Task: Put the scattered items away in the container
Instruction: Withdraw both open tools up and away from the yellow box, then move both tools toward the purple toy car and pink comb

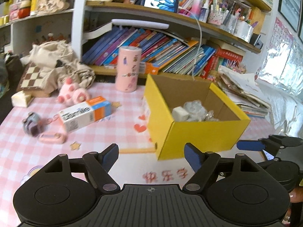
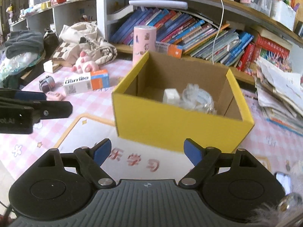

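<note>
Two things, a white block (image 2: 171, 95) and a clear wrapper (image 2: 197, 97), are lying inside the yellow box (image 2: 170, 124) sitting on the pink mat (image 2: 90, 106); a carton (image 1: 85, 113), purple toy (image 1: 31, 123) and pink case (image 1: 52, 137) are lying scattered to its left; both grippers, left (image 1: 151, 154) and right (image 2: 146, 150), are hovering near, spread wide, holding nothing.

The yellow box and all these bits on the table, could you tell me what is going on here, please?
A person is tidying with two tools. The left hand-held gripper and right hand-held gripper are both open and empty before the yellow box, which holds a white block. The white-and-orange carton lies outside on the table.
</note>
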Demonstrator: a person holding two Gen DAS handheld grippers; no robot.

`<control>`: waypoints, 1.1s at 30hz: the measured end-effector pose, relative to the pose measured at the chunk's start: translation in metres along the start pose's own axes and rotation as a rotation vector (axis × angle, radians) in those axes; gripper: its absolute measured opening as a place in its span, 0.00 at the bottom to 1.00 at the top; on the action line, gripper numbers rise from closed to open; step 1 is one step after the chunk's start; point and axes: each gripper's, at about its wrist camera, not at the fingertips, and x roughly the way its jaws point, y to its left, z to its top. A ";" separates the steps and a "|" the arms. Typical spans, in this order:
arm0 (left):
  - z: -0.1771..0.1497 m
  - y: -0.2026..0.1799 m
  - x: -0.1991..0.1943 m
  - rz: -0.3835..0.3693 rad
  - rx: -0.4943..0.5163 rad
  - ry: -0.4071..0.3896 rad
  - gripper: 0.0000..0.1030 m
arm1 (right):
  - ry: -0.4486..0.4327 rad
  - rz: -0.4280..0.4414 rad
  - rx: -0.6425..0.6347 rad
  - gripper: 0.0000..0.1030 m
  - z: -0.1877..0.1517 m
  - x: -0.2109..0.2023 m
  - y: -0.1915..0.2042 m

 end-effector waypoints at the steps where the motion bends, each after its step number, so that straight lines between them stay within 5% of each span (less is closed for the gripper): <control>1: -0.003 0.004 -0.004 0.004 -0.001 0.003 0.77 | 0.008 0.002 0.008 0.81 -0.002 0.000 0.004; 17: -0.038 0.075 -0.056 0.069 -0.078 -0.010 0.84 | 0.025 0.052 -0.090 0.83 -0.010 -0.009 0.103; 33: -0.045 0.119 -0.088 0.130 -0.145 -0.077 0.94 | -0.002 0.076 -0.208 0.88 0.009 -0.011 0.160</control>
